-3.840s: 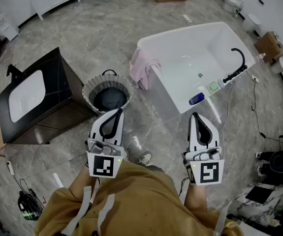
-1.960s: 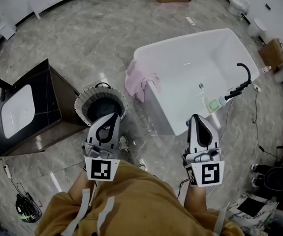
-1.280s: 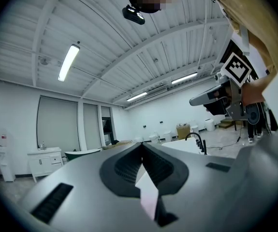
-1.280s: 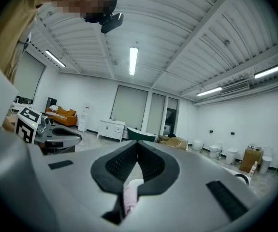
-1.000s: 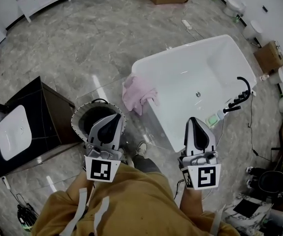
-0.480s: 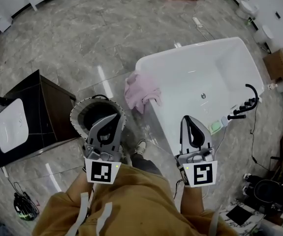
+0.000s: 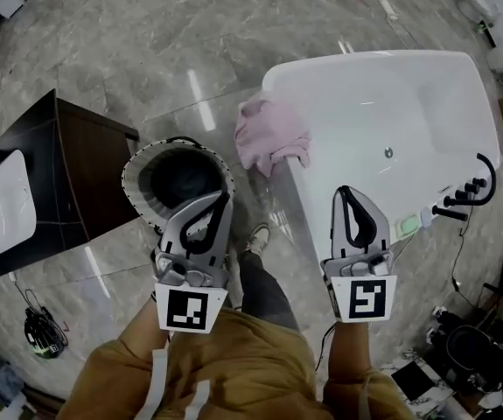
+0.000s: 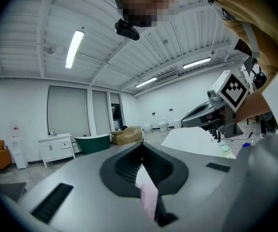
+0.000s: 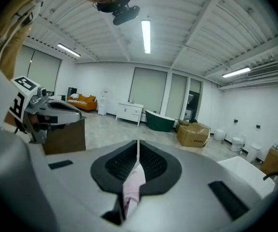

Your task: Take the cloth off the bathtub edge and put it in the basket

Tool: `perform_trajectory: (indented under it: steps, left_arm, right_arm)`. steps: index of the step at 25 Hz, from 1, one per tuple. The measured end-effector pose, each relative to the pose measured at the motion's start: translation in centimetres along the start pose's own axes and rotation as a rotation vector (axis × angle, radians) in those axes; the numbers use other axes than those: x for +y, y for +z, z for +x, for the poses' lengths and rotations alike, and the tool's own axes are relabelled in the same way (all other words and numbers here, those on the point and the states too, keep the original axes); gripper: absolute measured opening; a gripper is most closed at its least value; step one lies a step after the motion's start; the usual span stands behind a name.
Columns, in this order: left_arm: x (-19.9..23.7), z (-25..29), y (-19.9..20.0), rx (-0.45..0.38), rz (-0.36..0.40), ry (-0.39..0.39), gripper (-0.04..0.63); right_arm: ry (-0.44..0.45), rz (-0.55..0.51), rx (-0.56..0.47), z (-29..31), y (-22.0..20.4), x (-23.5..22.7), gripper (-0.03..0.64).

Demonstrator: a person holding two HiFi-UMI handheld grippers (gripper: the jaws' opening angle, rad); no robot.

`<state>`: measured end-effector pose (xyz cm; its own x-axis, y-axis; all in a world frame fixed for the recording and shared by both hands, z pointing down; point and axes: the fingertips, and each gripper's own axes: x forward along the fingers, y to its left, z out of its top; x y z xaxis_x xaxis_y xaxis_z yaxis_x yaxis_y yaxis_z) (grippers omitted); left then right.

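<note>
A pink cloth point(image 7: 271, 143) hangs crumpled over the near left corner of the white bathtub point(image 7: 365, 57). To its left on the floor stands the round basket point(image 7: 137, 160) with a dark inside. My left gripper point(image 7: 224, 198) is held above the basket's right rim, jaws shut and empty. My right gripper point(image 7: 345, 191) is over the tub's near edge, to the right of the cloth, also shut and empty. In the left gripper view the jaw tips point(image 8: 141, 146) meet, and a strip of pink shows in the slot below them. The right gripper view point(image 9: 138, 143) shows the same.
A dark vanity point(image 7: 67, 160) with a white sink point(image 7: 6, 201) stands left of the basket. A black tap point(image 7: 474, 186) and a green soap point(image 7: 407, 226) sit on the tub's right rim. The person's shoe point(image 7: 255, 239) is on the grey marble floor between basket and tub.
The person has stepped closer, so tub, cloth and basket now lie nearer the grippers. Both grippers keep the same pose, shut. The cloth still hangs on the tub corner.
</note>
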<state>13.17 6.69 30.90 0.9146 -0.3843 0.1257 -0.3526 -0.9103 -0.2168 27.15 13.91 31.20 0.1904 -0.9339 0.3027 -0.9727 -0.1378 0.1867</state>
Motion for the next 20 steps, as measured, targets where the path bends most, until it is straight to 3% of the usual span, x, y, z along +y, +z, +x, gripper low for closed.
perform_trajectory:
  steps: [11, 16, 20]
  left_arm:
    - [-0.7, 3.7, -8.5, 0.065, -0.048, 0.021, 0.003]
    - [-0.9, 5.2, -11.8, 0.094, -0.074, 0.029, 0.003]
    - [-0.8, 6.4, -13.6, 0.110, -0.088, 0.036, 0.003]
  right_arm:
    - [0.115, -0.029, 0.138, 9.6, -12.2, 1.4, 0.087]
    - [0.132, -0.056, 0.234, 13.1, -17.5, 1.4, 0.117]
    - [0.152, -0.042, 0.254, 16.2, -20.6, 1.4, 0.139]
